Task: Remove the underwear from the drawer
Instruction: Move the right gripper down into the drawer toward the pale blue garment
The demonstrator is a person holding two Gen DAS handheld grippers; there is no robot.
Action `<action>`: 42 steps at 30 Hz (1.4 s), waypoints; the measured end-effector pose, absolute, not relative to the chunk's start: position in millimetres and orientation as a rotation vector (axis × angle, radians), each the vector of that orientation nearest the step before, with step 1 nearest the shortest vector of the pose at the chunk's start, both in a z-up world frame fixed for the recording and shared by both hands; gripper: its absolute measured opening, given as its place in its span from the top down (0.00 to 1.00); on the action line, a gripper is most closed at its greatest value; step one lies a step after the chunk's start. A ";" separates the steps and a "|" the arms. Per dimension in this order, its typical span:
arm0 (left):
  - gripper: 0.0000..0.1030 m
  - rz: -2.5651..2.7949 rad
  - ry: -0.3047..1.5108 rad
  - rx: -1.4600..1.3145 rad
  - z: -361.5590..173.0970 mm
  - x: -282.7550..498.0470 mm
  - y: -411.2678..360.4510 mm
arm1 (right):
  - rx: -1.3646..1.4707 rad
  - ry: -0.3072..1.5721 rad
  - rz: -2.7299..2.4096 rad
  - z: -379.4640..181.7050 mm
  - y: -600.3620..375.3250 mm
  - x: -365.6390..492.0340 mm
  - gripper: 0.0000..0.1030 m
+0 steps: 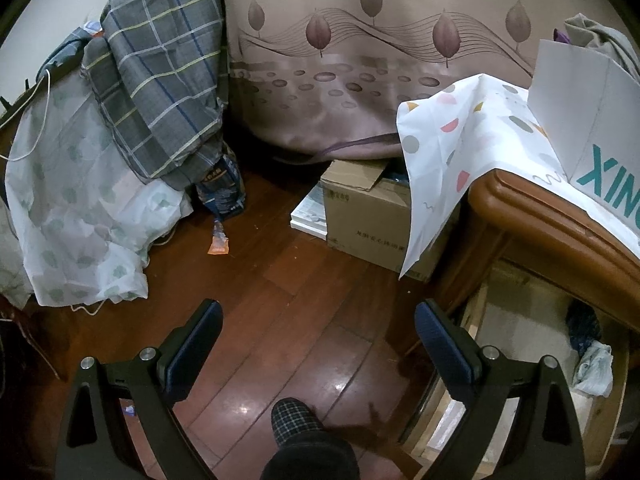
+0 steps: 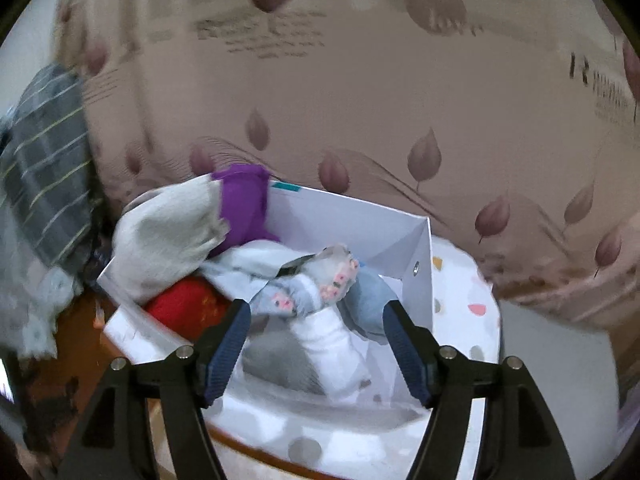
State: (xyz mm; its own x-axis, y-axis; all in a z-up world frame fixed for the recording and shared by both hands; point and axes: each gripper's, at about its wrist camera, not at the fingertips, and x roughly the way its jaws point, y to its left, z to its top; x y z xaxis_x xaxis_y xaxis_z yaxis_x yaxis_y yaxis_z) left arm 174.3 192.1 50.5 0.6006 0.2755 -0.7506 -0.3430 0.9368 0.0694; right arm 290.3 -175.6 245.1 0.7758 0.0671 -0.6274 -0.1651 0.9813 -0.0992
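The left hand-held gripper (image 1: 318, 320) hangs over the dark wooden floor (image 1: 280, 288) with its jaws spread wide and nothing between them; a foot in a checked slipper (image 1: 296, 420) shows just below it. To its right the drawer (image 1: 520, 360) of a wooden cabinet (image 1: 560, 216) stands pulled out, and against its far side lie a dark blue garment (image 1: 584, 324) and a pale crumpled one (image 1: 596, 368), apparently underwear, though too small to tell for certain. The cabinet's tabletop is draped with a white cloth with coloured dots (image 1: 448, 140), and a white box (image 1: 592, 120) with teal letters stands on it. On the floor behind sit a cardboard box (image 1: 368, 216) and, to the left, a heap covered by a grey plaid cloth (image 1: 160, 80). In the right wrist view, which is blurred, the right hand-held gripper (image 2: 316, 316) has its jaws apart over that white box (image 2: 352, 220), pressing on nothing. Directly ahead of the fingertips, in the box, lies a light underwear piece with small pink flowers (image 2: 320, 284), resting on a pile of other garments: a red one (image 2: 188, 300), a purple one (image 2: 244, 204), a beige one (image 2: 172, 224) hanging over the box's left edge, and a pale blue one (image 2: 368, 296). A leaf-patterned curtain (image 2: 360, 100) fills the background.
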 end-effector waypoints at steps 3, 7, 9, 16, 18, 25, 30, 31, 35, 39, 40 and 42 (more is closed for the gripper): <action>0.07 0.367 0.855 -0.083 50.6 174.2 191.1 | -0.267 0.647 0.172 240.2 -169.7 256.4 0.31; 0.07 0.369 0.853 -0.077 48.8 172.9 189.0 | -0.423 0.664 0.254 215.8 -161.2 212.6 0.32; 0.07 0.368 0.852 -0.075 48.7 172.2 188.3 | -0.443 0.705 0.305 197.7 -159.2 193.7 0.31; 0.07 0.371 0.854 -0.073 48.4 172.3 188.3 | -0.462 0.902 0.374 107.3 -166.9 177.6 0.32; 0.07 0.371 0.855 -0.073 48.5 171.6 188.0 | -0.499 0.938 0.375 82.9 -166.6 181.3 0.33; 0.07 0.370 0.852 -0.069 47.8 172.2 187.0 | -0.662 1.031 0.379 1.9 -156.3 202.7 0.38; 0.07 0.366 0.862 -0.063 46.6 176.3 186.1 | -0.771 1.050 0.351 -40.3 -158.9 219.0 0.38; 0.07 0.365 0.862 -0.063 46.8 177.0 186.1 | -0.781 1.055 0.346 -45.9 -159.6 222.1 0.38; 0.07 0.361 0.864 -0.061 46.9 179.5 185.5 | -0.829 1.073 0.344 -69.2 -160.6 231.2 0.38; 0.07 0.361 0.869 -0.057 46.8 181.7 184.5 | -0.826 1.087 0.338 -82.0 -166.0 237.5 0.38; 0.07 0.360 0.871 -0.058 46.5 182.4 184.3 | -0.827 1.088 0.338 -84.5 -167.4 238.6 0.38; 0.07 0.361 0.872 -0.053 45.9 183.2 183.7 | -0.819 1.108 0.342 -89.7 -170.7 242.5 0.38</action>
State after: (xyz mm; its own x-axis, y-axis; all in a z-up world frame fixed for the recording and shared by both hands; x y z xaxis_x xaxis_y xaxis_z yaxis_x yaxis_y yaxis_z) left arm 183.2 183.7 45.9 0.5867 0.2880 -0.7568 -0.3312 0.9382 0.1003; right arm 242.5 -170.7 -89.7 0.4331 -0.1443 -0.8897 -0.6206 0.6682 -0.4104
